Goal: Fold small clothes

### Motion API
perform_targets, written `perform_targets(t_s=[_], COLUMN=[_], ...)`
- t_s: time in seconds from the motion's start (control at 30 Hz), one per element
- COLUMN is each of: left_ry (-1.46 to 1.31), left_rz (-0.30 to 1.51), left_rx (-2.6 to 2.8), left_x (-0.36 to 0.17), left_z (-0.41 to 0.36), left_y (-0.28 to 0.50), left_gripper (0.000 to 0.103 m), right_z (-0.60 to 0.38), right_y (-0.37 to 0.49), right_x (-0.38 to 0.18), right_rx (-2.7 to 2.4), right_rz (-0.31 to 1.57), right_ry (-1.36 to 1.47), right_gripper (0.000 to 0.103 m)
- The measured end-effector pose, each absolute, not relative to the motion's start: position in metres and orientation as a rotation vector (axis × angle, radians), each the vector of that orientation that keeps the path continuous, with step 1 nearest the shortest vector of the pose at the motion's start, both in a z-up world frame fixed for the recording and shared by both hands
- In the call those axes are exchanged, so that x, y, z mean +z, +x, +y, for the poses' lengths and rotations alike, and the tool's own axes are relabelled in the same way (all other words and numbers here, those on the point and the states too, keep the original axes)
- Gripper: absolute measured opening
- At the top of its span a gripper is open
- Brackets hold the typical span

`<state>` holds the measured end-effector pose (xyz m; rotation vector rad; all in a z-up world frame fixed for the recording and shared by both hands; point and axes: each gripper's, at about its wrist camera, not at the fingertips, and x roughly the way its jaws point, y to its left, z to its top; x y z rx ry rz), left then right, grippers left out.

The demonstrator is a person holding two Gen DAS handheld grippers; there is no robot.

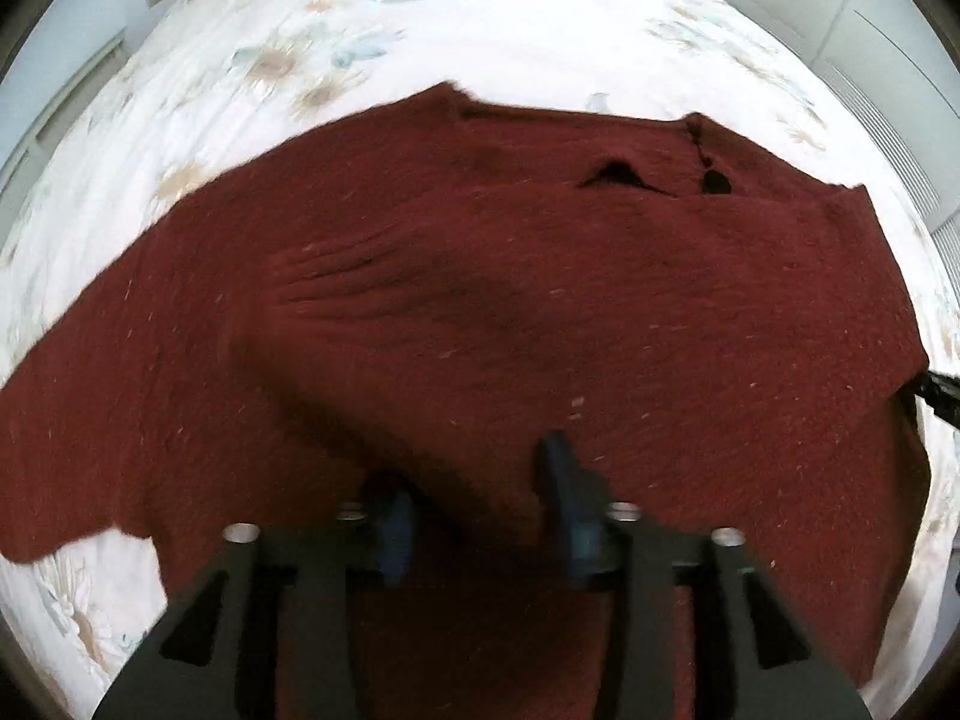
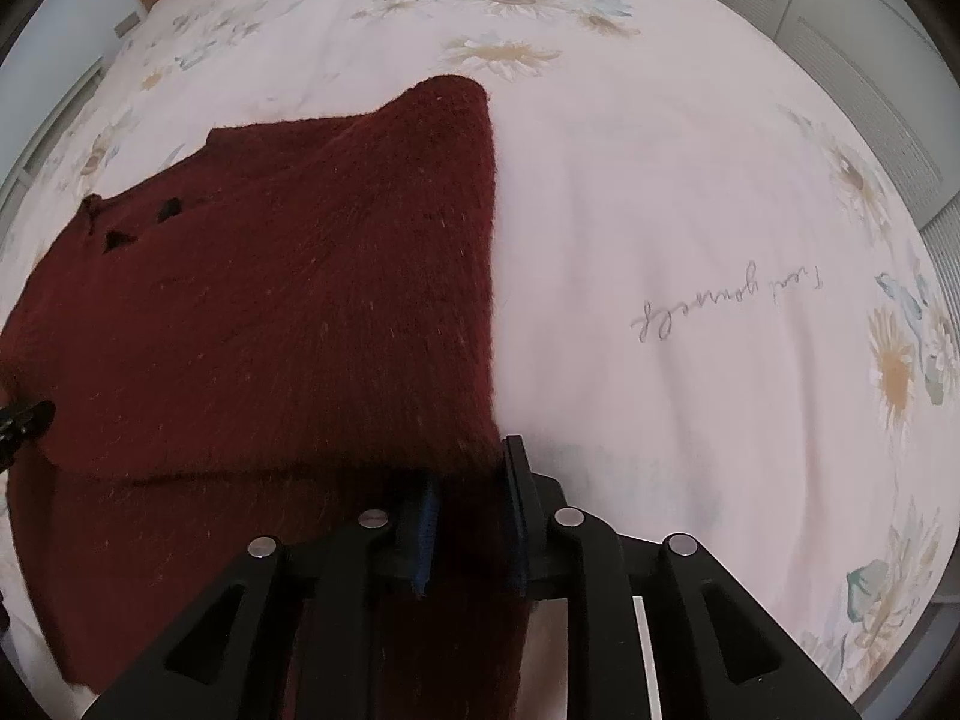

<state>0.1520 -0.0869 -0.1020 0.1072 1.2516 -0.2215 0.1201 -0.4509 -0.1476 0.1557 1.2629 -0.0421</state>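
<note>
One dark red sweater (image 1: 510,312) fills the left wrist view, spread on the flowered bed (image 1: 420,30); the left gripper (image 1: 480,510) at 6 o'clock stands released over it. Right wrist view — the right gripper (image 2: 468,516) clenches the sweater's edge at 6 o'clock.

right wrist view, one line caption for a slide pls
Right gripper clamps the edge of a dark red knit sweater on a floral bedsheet.

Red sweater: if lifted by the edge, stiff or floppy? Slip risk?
The red sweater is probably floppy: it wrinkles and drapes flat over the bedspread. Its fuzzy knit likely grips pads well, so slipping seems unlikely. It looks thick, maybe fairly heavy when hanging.
</note>
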Motion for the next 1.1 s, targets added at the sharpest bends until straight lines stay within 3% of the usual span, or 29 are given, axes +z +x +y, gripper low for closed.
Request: perform_targets(t_s=[0.13,0.2,0.33,0.47,0.73,0.77,0.83,0.9,1.0,1.1], left_ry=[0.038,0.023,-0.011,-0.070,-0.150,-0.129,-0.051,-0.007,0.029,0.078], left_rz=[1.302,1.305,1.287,1.289,1.467,1.463,1.452,1.428,1.401,1.344], left_rx=[-0.191,-0.168,-0.152,-0.159,-0.159,-0.163,-0.184,-0.209,-0.235,-0.253], left_x=[-0.100,-0.095,-0.074,-0.067,-0.112,-0.113,-0.113,-0.108,-0.102,-0.091], left_z=[-0.059,-0.043,-0.017,0.004,0.008,0.002,-0.010,-0.016,-0.026,-0.035], left_y=[0.158,0.161,0.171,0.185,0.216,0.217,0.213,0.209,0.205,0.200], left_gripper=[0.064,0.079,0.092,0.093,0.093,0.090,0.068,0.035,0.017,0.010], right_z=[-0.453,-0.453,-0.456,-0.461,-0.476,-0.478,-0.482,-0.489,-0.496,-0.487], right_y=[0.114,0.109,0.099,0.097,0.094,0.092,0.086,0.088,0.092,0.097], right_x=[-0.149,-0.146,-0.141,-0.139,-0.138,-0.138,-0.140,-0.141,-0.141,-0.133], right_rx=[-0.028,-0.037,-0.045,-0.063,-0.071,-0.076,-0.090,-0.100,-0.121,-0.136], right_rz=[1.289,1.291,1.291,1.289,1.293,1.291,1.286,1.280,1.274,1.268], right_ry=[0.156,0.142,0.125,0.123,0.143,0.147,0.164,0.194,0.226,0.179], right_gripper=[0.038,0.047,0.052,0.056,0.056,0.056,0.056,0.056,0.057,0.057])
